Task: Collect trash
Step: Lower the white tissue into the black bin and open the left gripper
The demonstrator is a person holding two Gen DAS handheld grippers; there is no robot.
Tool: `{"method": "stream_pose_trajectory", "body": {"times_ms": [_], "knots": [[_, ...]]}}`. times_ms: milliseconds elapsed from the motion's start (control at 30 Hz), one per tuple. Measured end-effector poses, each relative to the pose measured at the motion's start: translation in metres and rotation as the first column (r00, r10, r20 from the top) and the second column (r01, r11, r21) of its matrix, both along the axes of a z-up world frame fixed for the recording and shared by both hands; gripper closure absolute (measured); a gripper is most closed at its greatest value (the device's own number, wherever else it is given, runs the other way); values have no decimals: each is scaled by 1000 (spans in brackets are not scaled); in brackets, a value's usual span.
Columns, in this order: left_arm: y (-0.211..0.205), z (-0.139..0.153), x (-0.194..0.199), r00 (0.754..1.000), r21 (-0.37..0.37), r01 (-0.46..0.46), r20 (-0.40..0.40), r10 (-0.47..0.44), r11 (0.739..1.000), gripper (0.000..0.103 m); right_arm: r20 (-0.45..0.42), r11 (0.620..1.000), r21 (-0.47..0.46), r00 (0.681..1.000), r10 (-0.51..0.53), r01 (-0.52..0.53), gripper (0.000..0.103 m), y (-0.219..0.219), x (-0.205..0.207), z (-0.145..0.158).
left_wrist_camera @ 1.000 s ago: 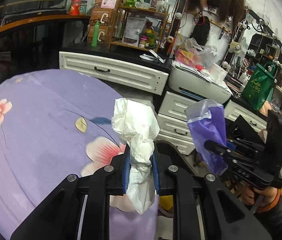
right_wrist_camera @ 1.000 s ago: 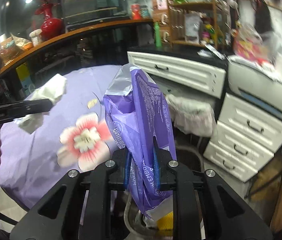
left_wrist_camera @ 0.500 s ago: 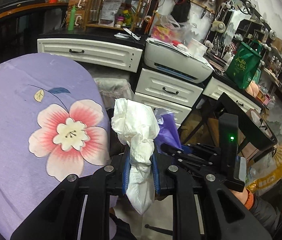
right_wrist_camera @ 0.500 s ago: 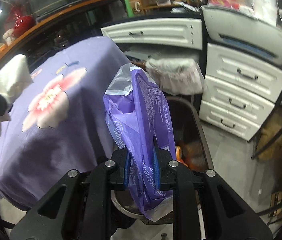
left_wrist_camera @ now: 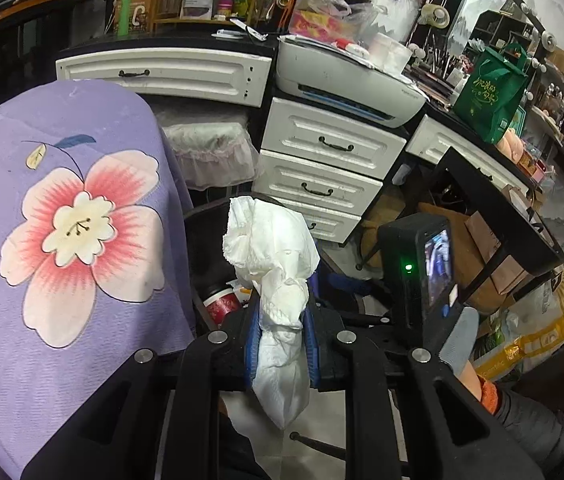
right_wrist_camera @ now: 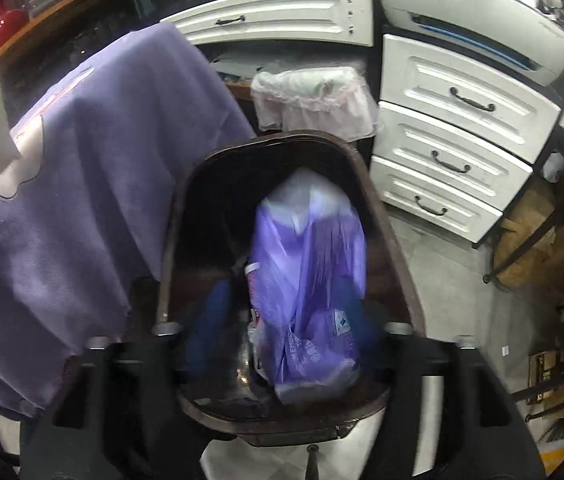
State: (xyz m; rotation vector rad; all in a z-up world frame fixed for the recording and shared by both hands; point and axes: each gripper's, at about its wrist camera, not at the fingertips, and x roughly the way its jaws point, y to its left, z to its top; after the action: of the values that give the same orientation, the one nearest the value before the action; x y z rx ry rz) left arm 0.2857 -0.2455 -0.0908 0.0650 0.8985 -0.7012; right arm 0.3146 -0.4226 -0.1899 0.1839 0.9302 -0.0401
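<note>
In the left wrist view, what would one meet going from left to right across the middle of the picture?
Purple flowered tablecloth → crumpled white tissue held in the left gripper → black camera unit of the right gripper → dark side table.

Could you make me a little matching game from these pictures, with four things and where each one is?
1. white tissue
2. purple bag
3. green tote bag
4. printer

A. on top of the white drawers
B. pinched in the left gripper jaws
C. standing on the black counter
D. blurred, over the open bin

Pairs: 1-B, 2-D, 3-C, 4-A
</note>
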Motion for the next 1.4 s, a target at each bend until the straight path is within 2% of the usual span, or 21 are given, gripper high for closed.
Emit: {"method": "stream_pose_trajectory", "body": {"times_ms": [233,400,633,900,1100,1133,1300,1367,1400], "knots": [[-7,-15,2,1000,17,11,-26,-11,1000,84,32,999,-13,999,-30,30,32,-12,-17,15],[-15,-23,2,999,43,32,-27,-31,999,84,79,996,-61,995,-59,64,27,-20,-39,30],[-36,-40,8,997,95,66,-39,-63,993,84,102,979,-126,984,-147,160,27,-40,-65,49],[-60,-69,20,992,153,99,-94,-85,983,84,117,964,-82,963,-242,252,27,-72,-88,62],[-76,-89,29,986,201,130,-126,-105,971,83,116,959,-56,956,-271,278,27,-80,-92,64],[-79,-91,29,986,208,135,-127,-110,969,82,116,959,-51,956,-271,278,27,-80,-92,64],[-88,-98,30,986,238,148,-116,-123,960,58,125,961,-57,957,-261,269,27,-76,-93,65],[-90,-98,28,987,243,149,-101,-128,959,46,125,961,-51,957,-263,271,27,-76,-93,65],[-92,-98,27,987,244,151,-95,-131,958,44,126,961,-48,956,-264,271,27,-77,-94,65]]}}
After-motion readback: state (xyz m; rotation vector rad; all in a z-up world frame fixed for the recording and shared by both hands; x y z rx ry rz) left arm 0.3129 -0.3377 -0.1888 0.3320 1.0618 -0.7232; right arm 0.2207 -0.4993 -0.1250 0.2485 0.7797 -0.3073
